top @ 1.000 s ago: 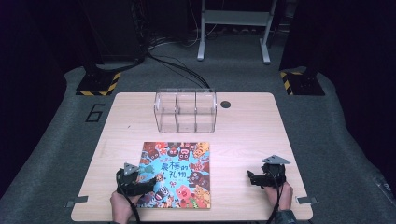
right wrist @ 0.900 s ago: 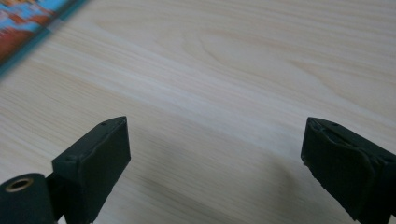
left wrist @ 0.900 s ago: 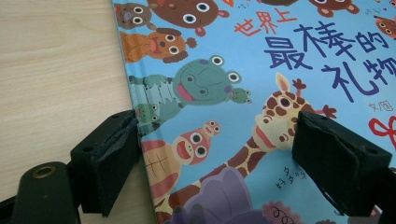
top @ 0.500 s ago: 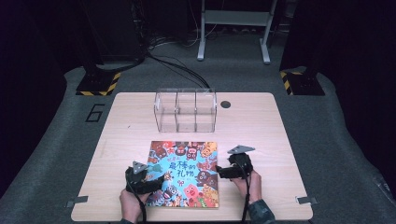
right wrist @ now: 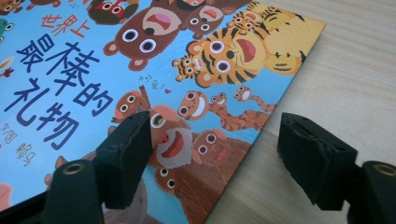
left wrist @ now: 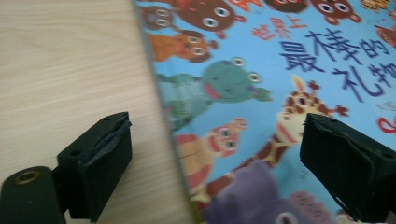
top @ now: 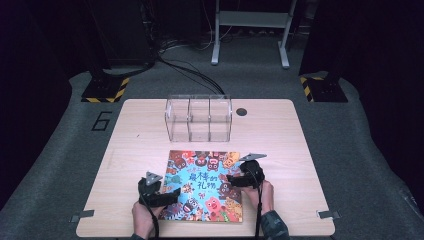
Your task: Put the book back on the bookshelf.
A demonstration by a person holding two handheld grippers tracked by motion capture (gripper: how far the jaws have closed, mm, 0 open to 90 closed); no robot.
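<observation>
A picture book with cartoon animals on a blue cover lies flat near the table's front edge. My left gripper is at its left edge, jaws open and just opening wider. In the left gripper view, the left gripper straddles that edge, one jaw over the wood and one over the book's cover. My right gripper is at the right edge. Its jaws have just been closing but stand apart. The right gripper has the book's edge between its jaws, untouched.
A clear plastic box with three compartments stands at the middle back of the wooden table, beside a small black round hole. Metal brackets sit at the front corners. Dark carpet surrounds the table.
My right gripper has swung left from the table's front right corner to the book's right edge, its jaws narrowing. The left gripper has barely moved. The book lies slightly farther right.
</observation>
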